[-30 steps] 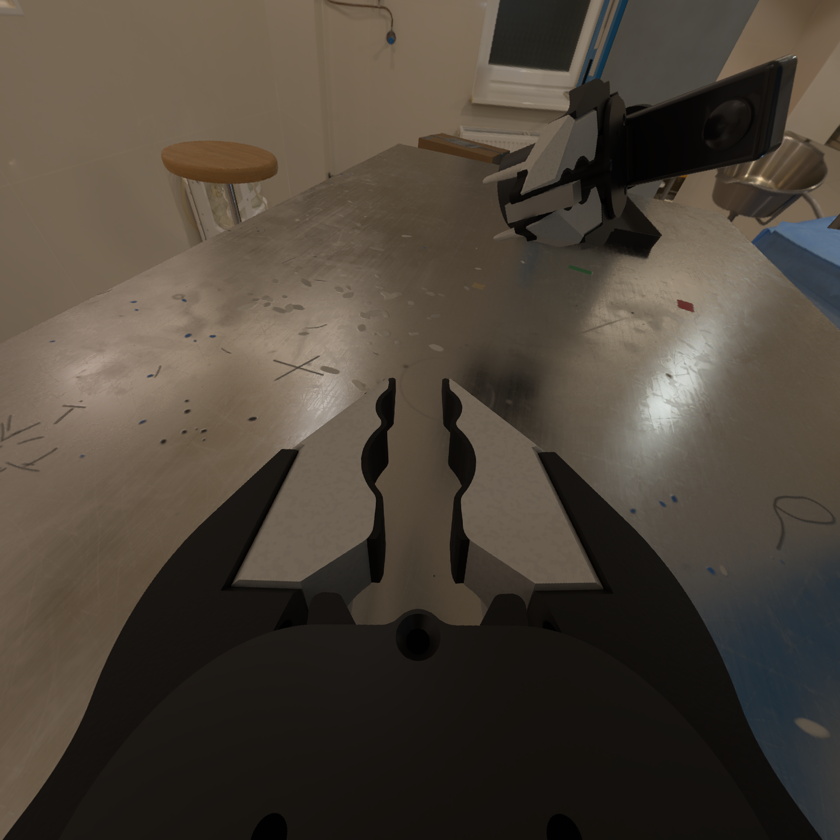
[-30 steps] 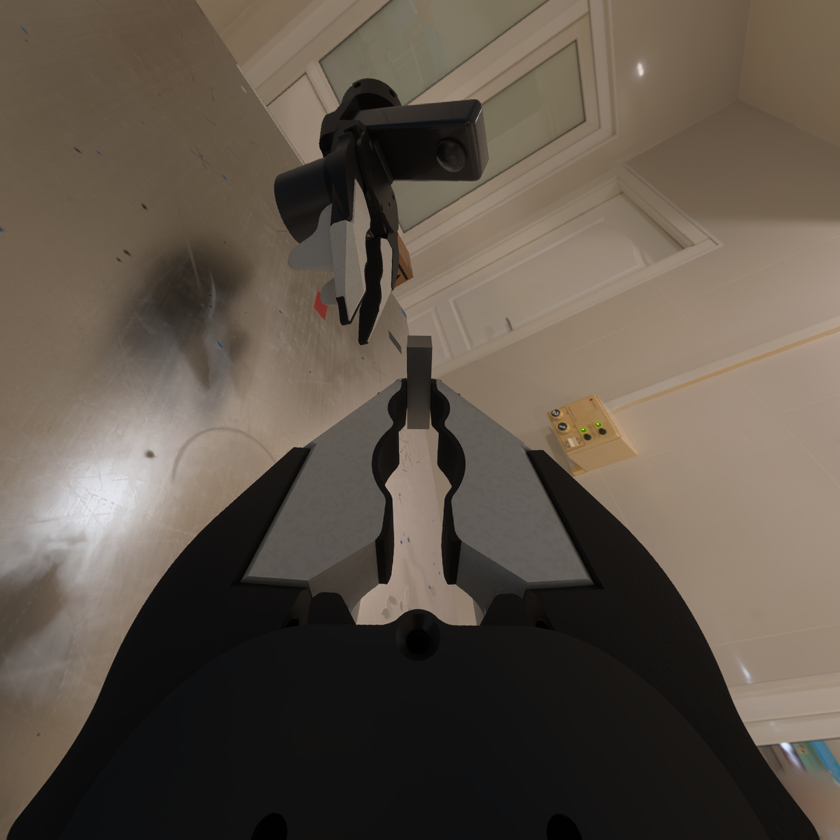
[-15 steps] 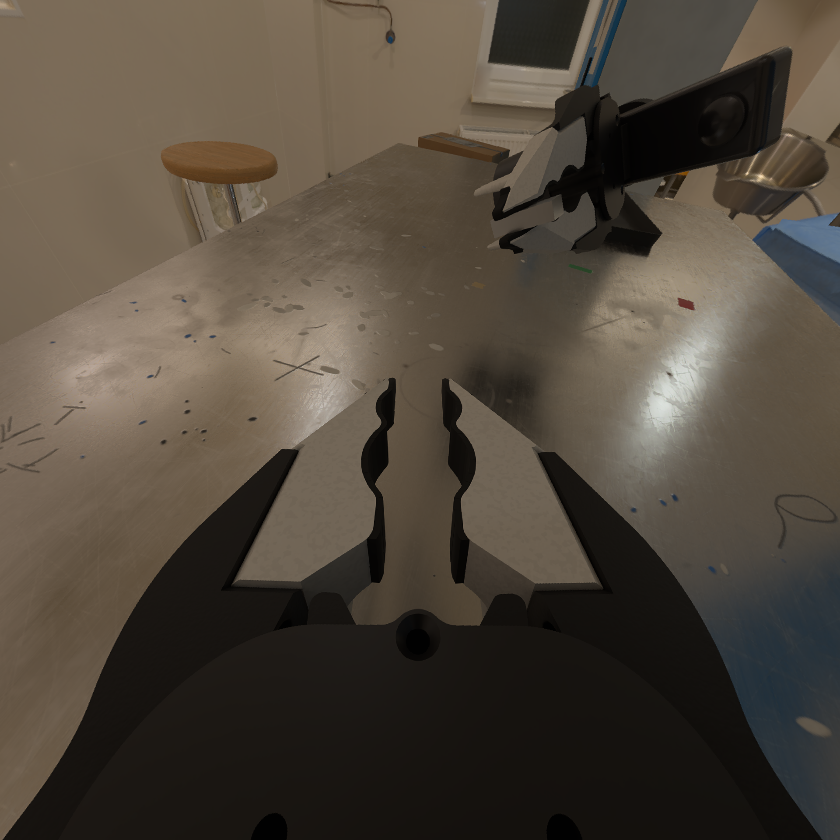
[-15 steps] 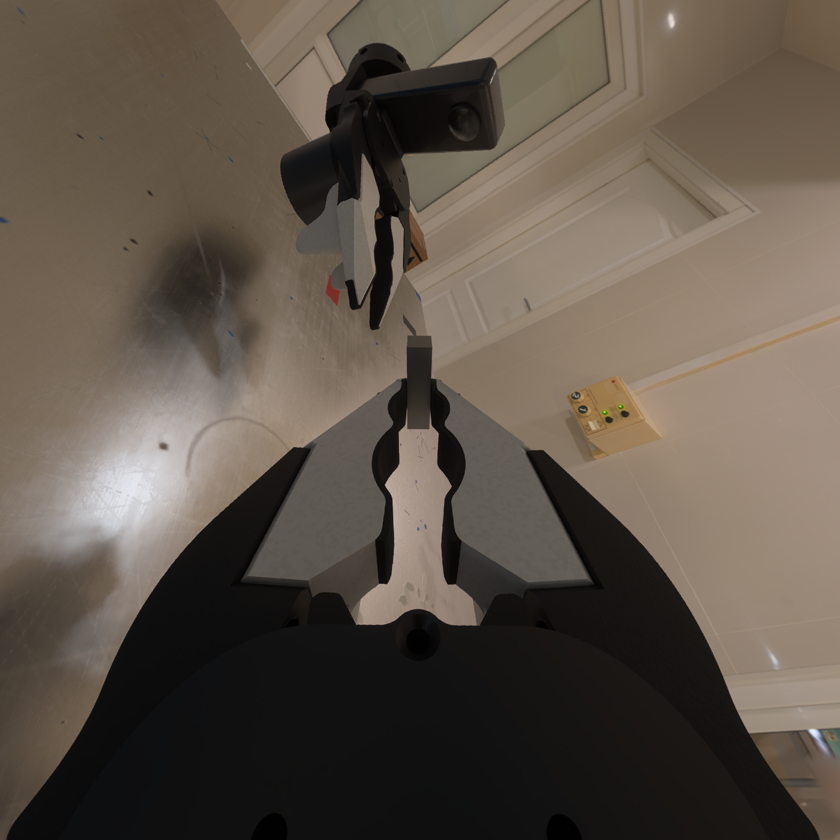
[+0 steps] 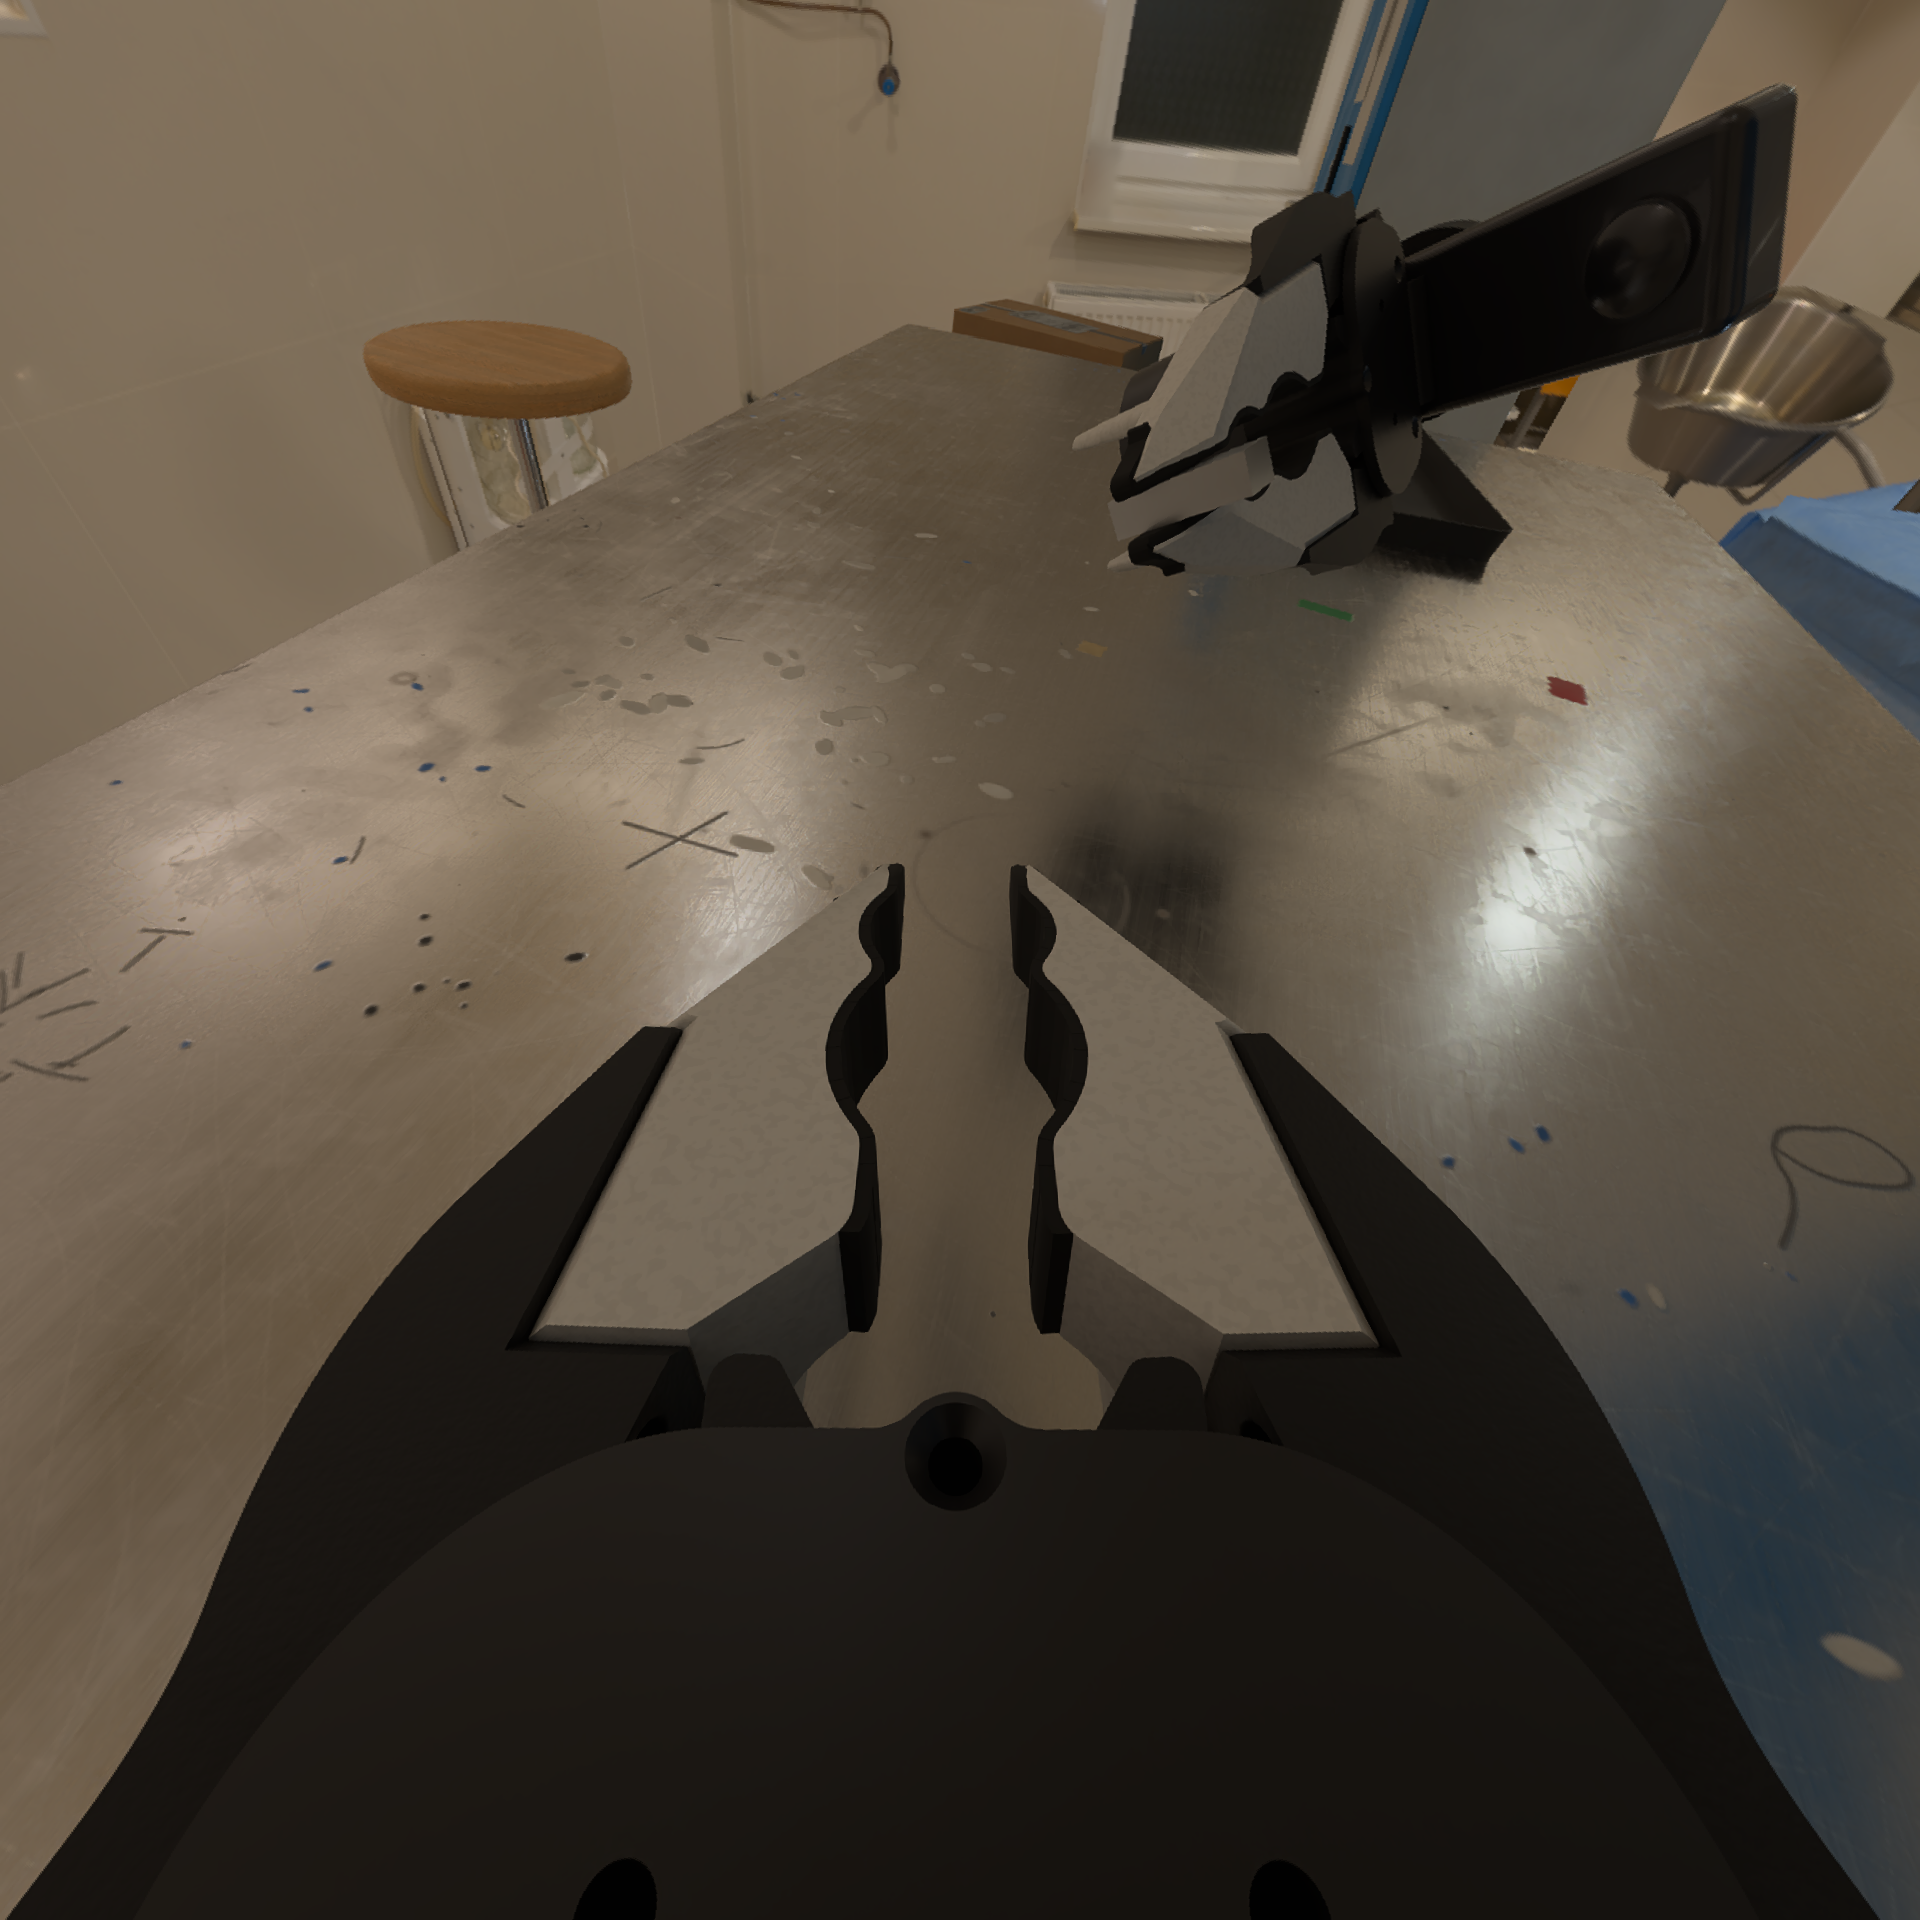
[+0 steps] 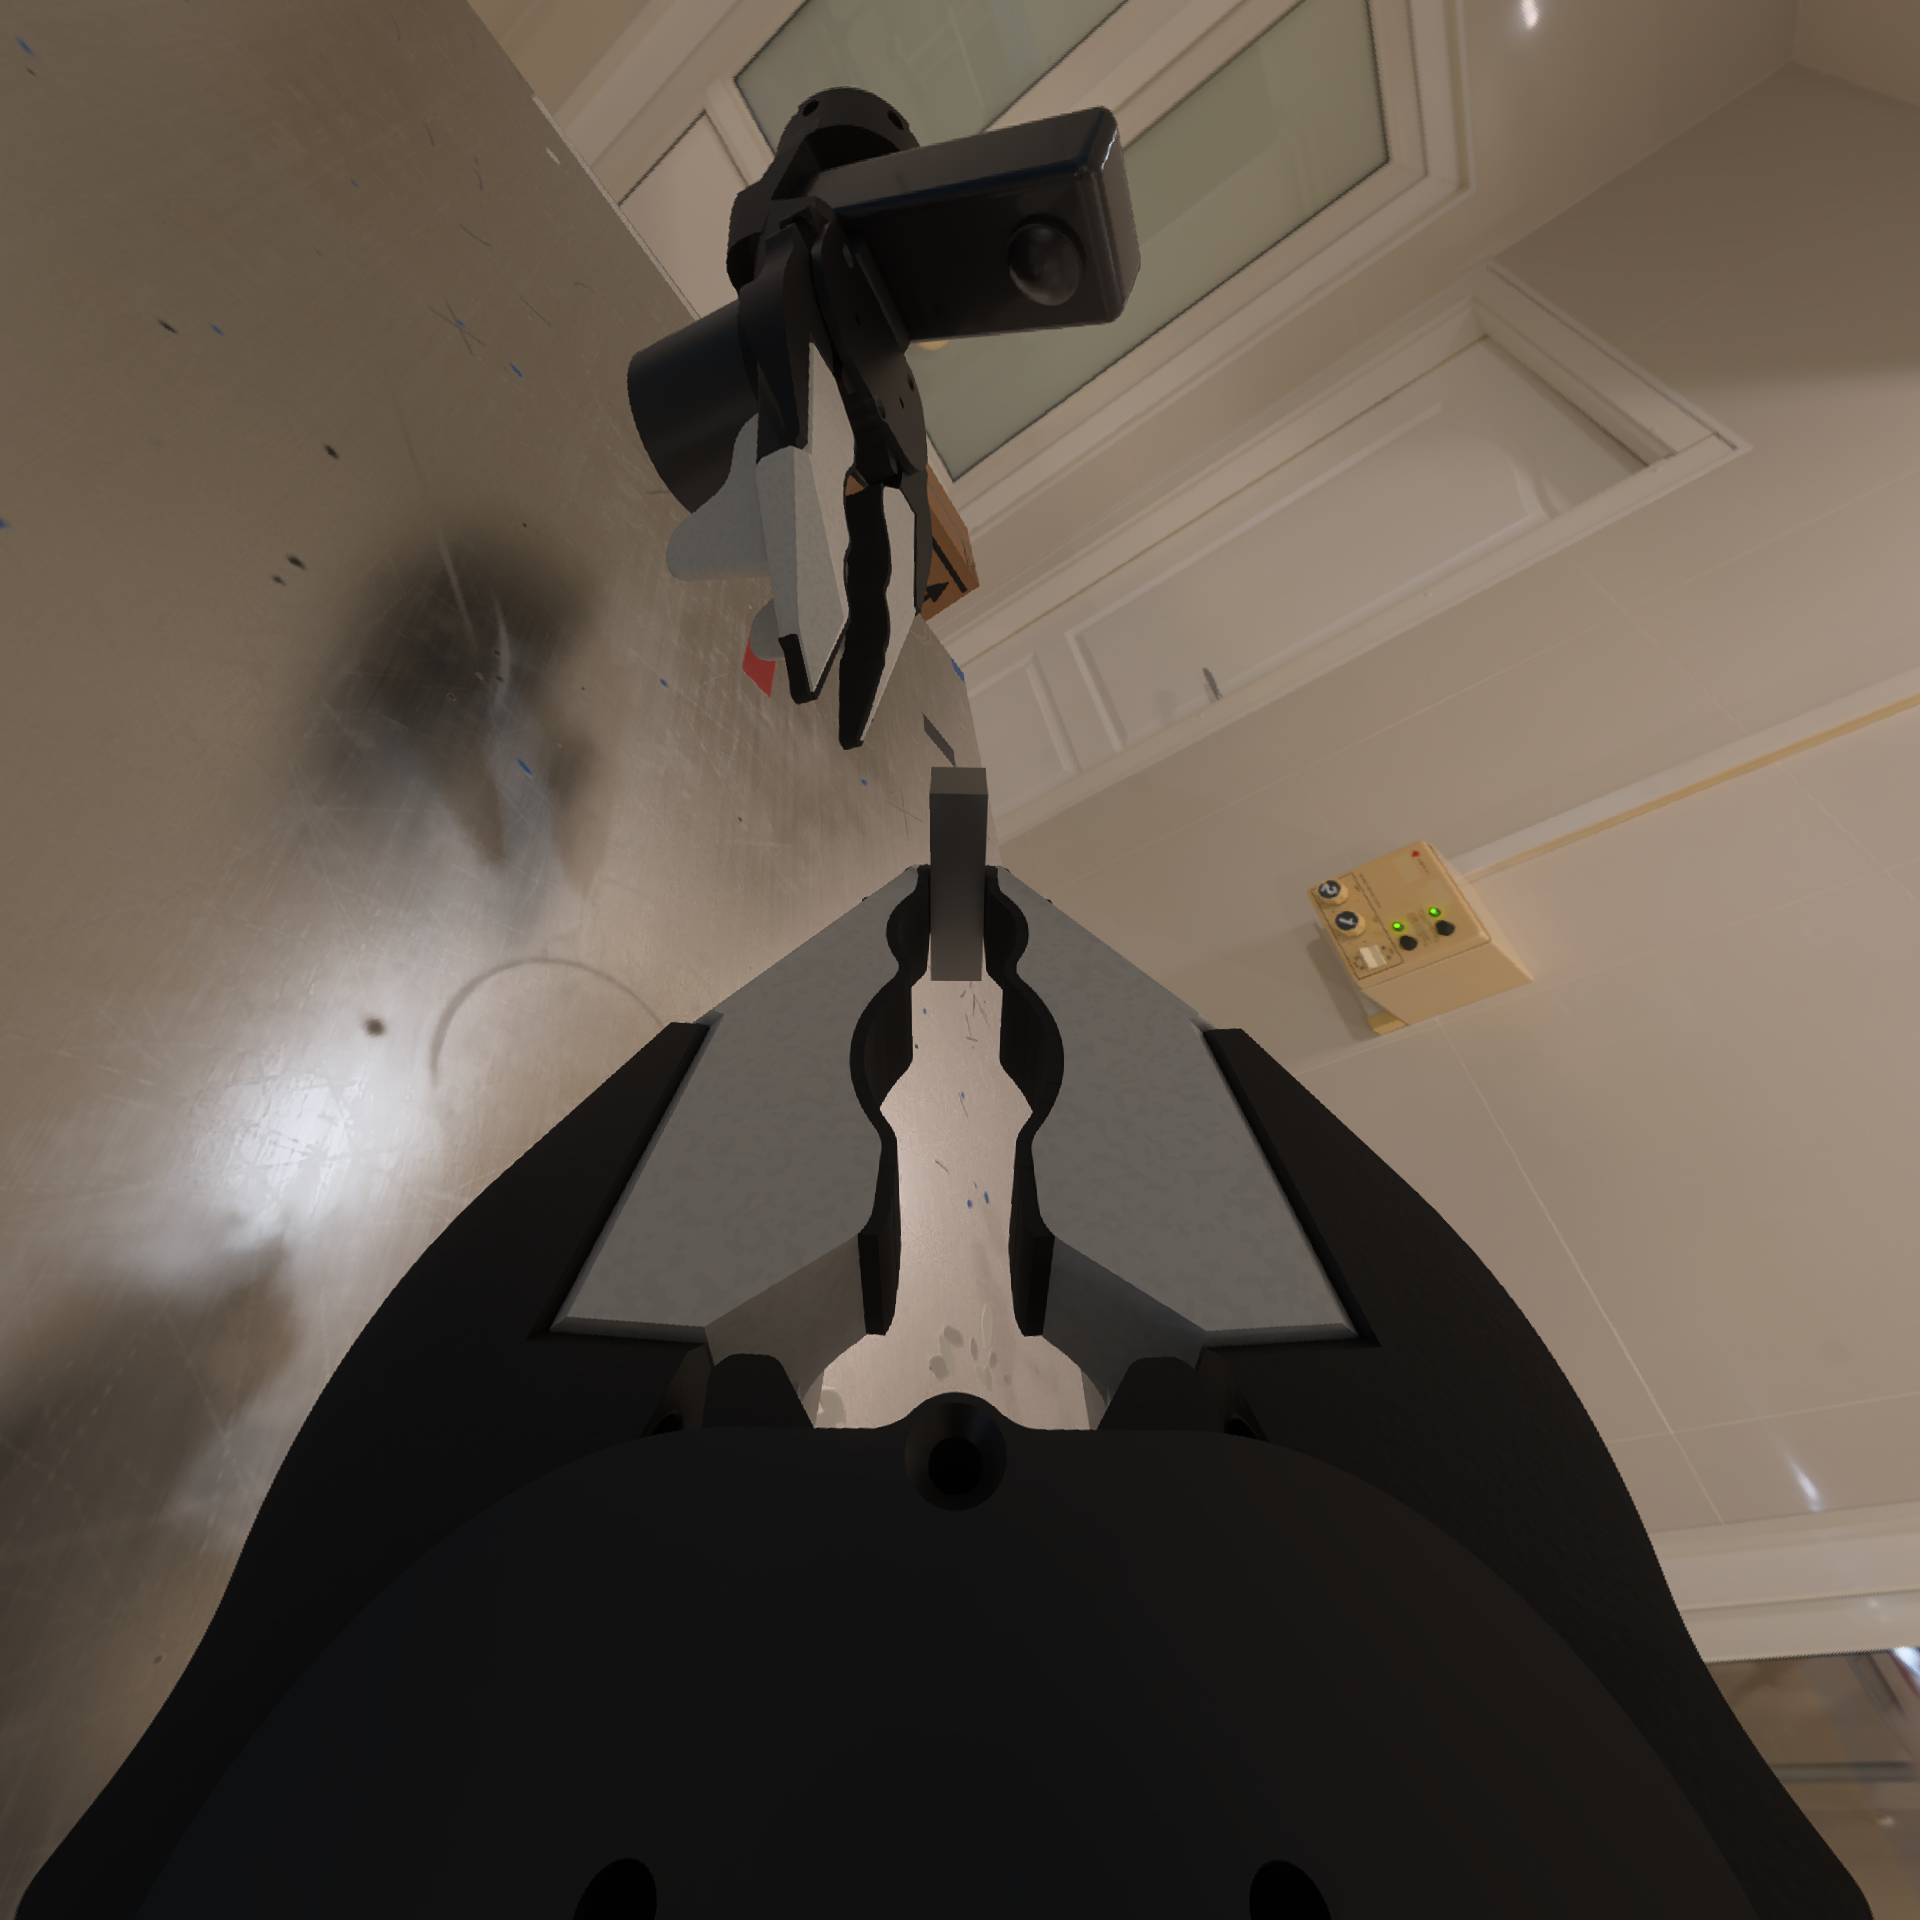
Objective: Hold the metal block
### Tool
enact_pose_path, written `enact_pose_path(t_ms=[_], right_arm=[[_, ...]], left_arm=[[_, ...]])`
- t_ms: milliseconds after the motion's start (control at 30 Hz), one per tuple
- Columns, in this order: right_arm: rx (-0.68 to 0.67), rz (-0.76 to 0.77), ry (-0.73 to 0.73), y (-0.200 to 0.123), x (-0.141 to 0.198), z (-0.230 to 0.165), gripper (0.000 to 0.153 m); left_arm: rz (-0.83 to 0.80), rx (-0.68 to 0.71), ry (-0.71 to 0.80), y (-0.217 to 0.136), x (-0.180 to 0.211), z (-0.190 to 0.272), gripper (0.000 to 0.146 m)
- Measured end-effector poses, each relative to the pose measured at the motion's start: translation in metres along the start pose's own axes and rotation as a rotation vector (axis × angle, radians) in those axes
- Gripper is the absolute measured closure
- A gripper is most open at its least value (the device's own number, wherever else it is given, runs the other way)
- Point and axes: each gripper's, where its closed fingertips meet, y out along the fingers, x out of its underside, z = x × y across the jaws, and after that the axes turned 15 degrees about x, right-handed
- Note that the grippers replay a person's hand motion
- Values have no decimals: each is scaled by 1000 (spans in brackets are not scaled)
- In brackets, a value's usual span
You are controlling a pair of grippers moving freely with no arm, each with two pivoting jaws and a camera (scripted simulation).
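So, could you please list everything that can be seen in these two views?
Table: one, scratched steel, under both grippers.
Stool: one, wooden top, beyond the table's left edge.
Bowl: one, steel, far right.
Cloth: one, blue, right edge.
Flat box: one, brown, far table end.
Wall box: one, beige, green lights.
Metal block: one, dark grey, between the right gripper's fingers.
Left gripper: black and grey, open, empty.
Right gripper: black and grey, shut on the block.
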Motion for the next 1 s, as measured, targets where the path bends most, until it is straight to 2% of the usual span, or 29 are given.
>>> enact_pose_path(t_ms=[467, 600, 767, 1000], right_arm=[[-15, -8, -1, 0, 2, -4, 144], [-61, -7, 40, 5, -1, -19, 144], [-91, -59, -53, 12, 6, -38, 144], [-90, -47, -72, 13, 1, -40, 144]], left_arm=[[9, 2, 1, 0, -2, 1, 126], [44, 84, -13, 3, -7, 16, 127], [52, 177, -80, 7, -6, 29, 129], [-1, 200, -108, 13, 3, 32, 128]])
